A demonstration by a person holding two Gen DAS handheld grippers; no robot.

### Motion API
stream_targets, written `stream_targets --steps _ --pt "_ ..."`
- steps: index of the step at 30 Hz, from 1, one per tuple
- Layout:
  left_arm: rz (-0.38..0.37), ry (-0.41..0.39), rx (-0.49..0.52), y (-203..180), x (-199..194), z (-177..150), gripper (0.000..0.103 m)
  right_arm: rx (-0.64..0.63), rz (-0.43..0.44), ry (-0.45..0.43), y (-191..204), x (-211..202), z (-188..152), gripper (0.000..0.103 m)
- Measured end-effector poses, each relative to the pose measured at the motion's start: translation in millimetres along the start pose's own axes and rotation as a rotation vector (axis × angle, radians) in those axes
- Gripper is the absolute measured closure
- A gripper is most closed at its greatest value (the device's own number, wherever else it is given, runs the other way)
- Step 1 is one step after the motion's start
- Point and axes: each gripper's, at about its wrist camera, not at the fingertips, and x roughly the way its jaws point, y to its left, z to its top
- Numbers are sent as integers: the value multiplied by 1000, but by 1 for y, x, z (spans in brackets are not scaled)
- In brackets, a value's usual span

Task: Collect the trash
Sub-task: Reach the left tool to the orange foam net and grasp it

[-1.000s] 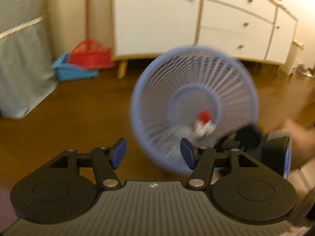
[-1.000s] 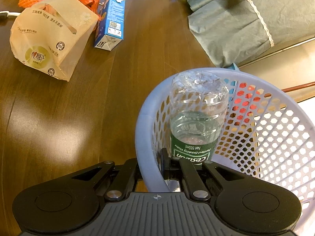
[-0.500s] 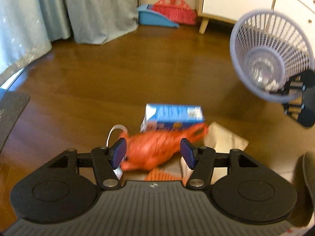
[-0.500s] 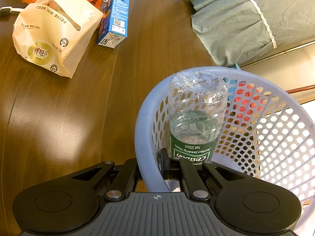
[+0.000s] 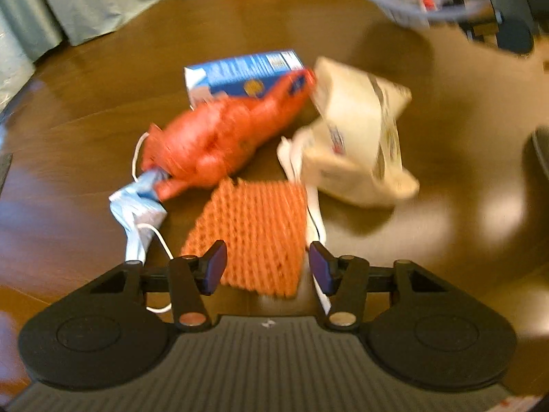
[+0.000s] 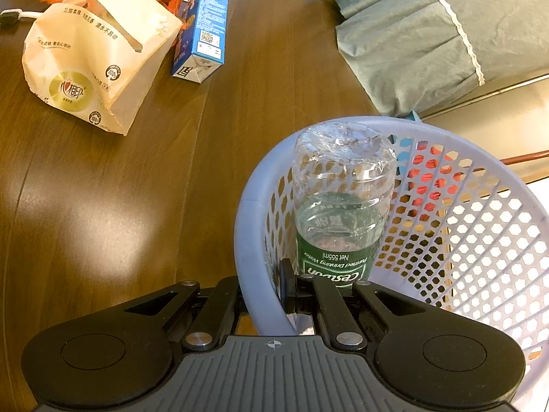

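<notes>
My left gripper (image 5: 267, 266) is open, its blue pads on either side of the near edge of an orange foam net (image 5: 254, 230) on the brown floor. Beyond it lie a red plastic bag (image 5: 219, 137), a crumpled blue mask (image 5: 137, 206), a blue carton (image 5: 240, 72) and a beige paper bag (image 5: 357, 137). My right gripper (image 6: 264, 292) is shut on the rim of a lavender mesh basket (image 6: 247, 219). A clear water bottle (image 6: 339, 206) with a green label stands upside down inside it. The paper bag (image 6: 92, 68) and carton (image 6: 202, 37) lie to the basket's far left.
A white cable (image 5: 315, 226) runs under the net's right edge. Grey-green curtain fabric (image 6: 429, 34) pools on the floor at the upper right in the right wrist view and at the upper left (image 5: 85, 3) in the left wrist view.
My left gripper has swung away from the basket and dropped down over the trash pile, ending with the orange net between its pads. The right gripper keeps its hold and has moved nearer the pile.
</notes>
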Motion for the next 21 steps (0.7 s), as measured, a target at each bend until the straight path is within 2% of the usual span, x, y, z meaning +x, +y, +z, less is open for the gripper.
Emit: stream_targets --steps 5,9,18,21 --pt "13 28 76 -11 12 -6 59 1 1 1 0 0 1 102" --pt "37 39 95 -12 17 -7 61 -4 3 2 1 1 2 102" --pt "47 36 102 -8 21 -3 75 -3 4 4 1 -1 0 102" --pt "43 35 99 -7 21 -3 84 -4 5 5 0 -1 0 102"
